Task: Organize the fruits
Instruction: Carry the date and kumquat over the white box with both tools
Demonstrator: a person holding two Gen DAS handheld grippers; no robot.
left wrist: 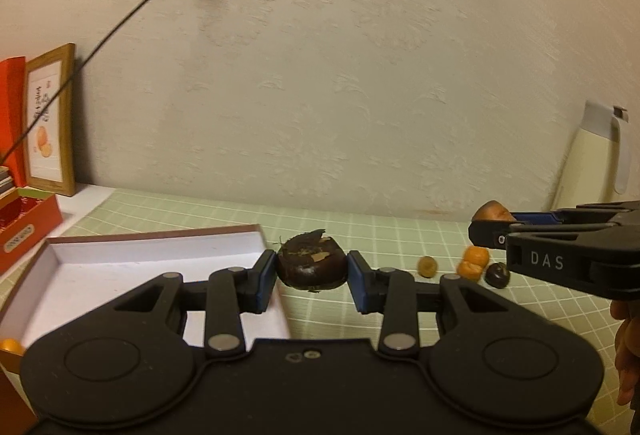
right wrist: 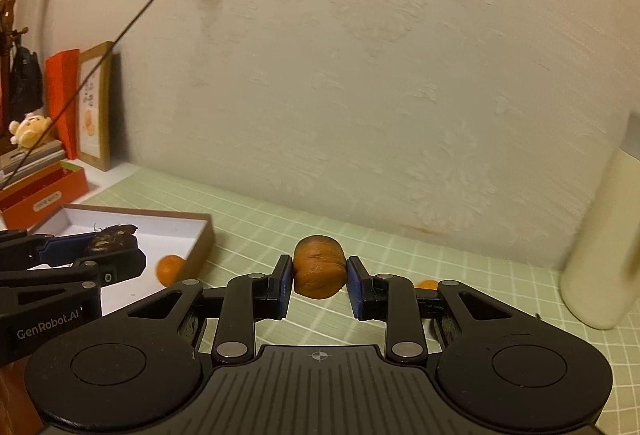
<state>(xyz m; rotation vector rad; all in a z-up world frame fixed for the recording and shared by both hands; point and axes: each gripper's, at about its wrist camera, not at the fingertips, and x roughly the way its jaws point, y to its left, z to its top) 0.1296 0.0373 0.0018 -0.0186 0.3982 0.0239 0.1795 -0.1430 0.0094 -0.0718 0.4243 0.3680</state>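
Orange tangerine (right wrist: 170, 269) beside box (right wrist: 200, 249)

The right tool (right wrist: 319, 285) grips a brown-orange fruit (right wrist: 319, 272) above the green gridded desk (right wrist: 460, 275). At left, the left tool (right wrist: 114, 249) holds a dark fruit (right wrist: 112, 239) over the white-lined box (right wrist: 176, 225).

A papered wall stood ahead of me under dim, warm light.
Cream embossed wallpaper (left wrist: 320, 75) rose behind a green checked tablecloth (left wrist: 360, 231); a wooden picture frame (left wrist: 50, 121) leaned against it, crossed by a black cable (left wrist: 132, 11).
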